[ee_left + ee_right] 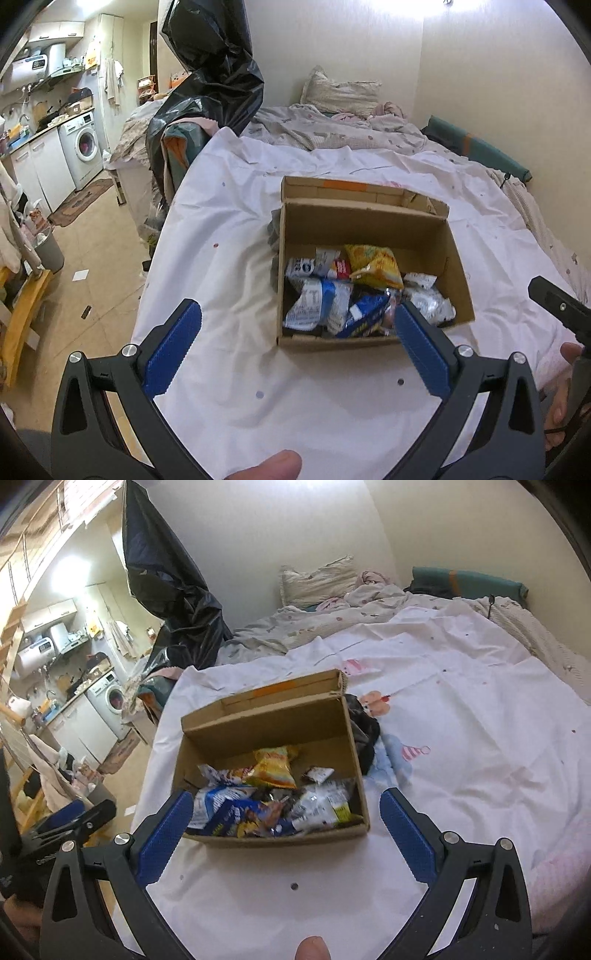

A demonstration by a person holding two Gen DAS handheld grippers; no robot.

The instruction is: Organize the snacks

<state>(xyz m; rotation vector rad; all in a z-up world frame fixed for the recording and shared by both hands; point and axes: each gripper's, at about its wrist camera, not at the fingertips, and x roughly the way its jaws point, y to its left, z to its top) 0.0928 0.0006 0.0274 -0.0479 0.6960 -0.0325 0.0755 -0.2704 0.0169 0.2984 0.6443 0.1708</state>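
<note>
An open cardboard box (369,221) stands on the white sheet of the bed, also seen in the right wrist view as the box (266,723). Several snack packets lie inside: a yellow bag (376,267) (275,768), blue and white packets (321,302) (229,808) and silver ones (428,302). My left gripper (299,312) hovers open before the box's near side, with nothing between its blue pads. My right gripper (286,805) is open too, its fingers standing either side of the box's near wall without touching it.
A dark cloth (364,727) lies against the box's right side. A rumpled quilt and pillow (340,96) fill the head of the bed. A black plastic bag (210,74) hangs at the bed's left edge. Kitchen units and a washing machine (83,147) stand across the floor.
</note>
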